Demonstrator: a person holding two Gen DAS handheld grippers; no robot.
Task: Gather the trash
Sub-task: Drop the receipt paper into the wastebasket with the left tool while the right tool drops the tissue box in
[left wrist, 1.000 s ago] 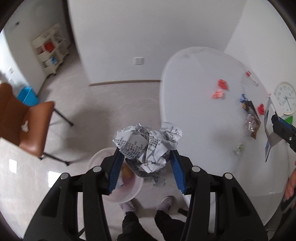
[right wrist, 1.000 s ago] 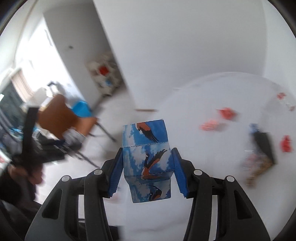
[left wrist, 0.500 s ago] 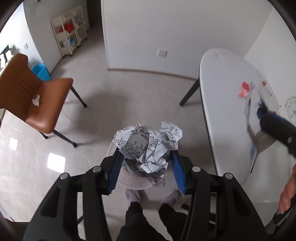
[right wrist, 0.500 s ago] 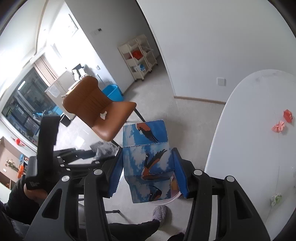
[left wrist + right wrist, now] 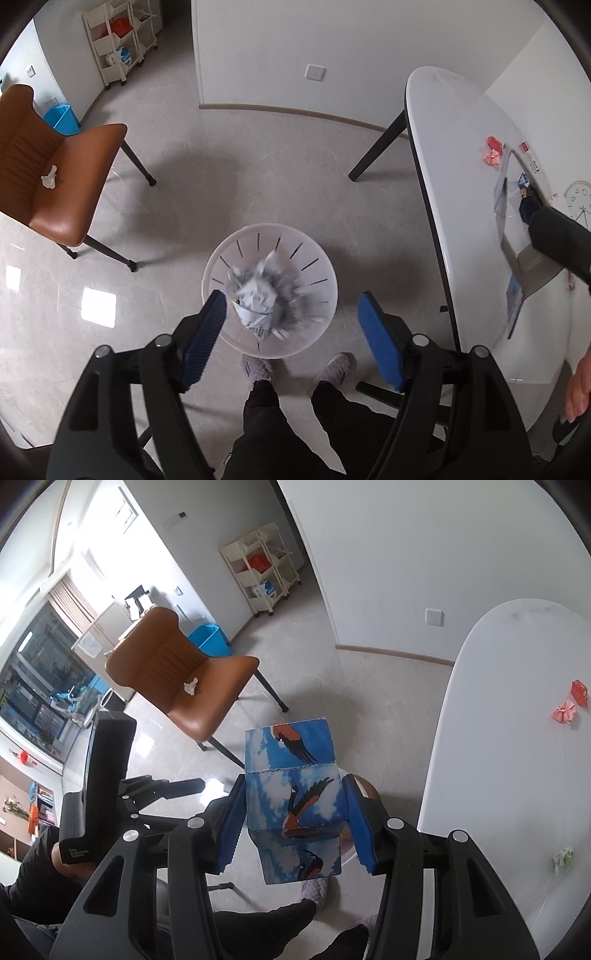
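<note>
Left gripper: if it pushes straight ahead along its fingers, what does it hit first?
Likely the crumpled paper blurred over the white slotted bin, then the bin itself. The left gripper is open; depth is unclear.

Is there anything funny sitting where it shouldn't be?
Yes. A small crumpled white tissue lies on the seat of the brown chair, not a place for trash. Crumpled red and pink paper scraps also litter the white table.

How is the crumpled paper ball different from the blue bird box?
The crumpled grey-and-white printed paper ball is loose and blurred inside the white slotted plastic bin, below the open left gripper. The blue cardboard box with bird pictures is sharp and clamped in the right gripper. The ball is scrunched and colourless; the box is flat-sided and bright. Both are paper trash.
</note>
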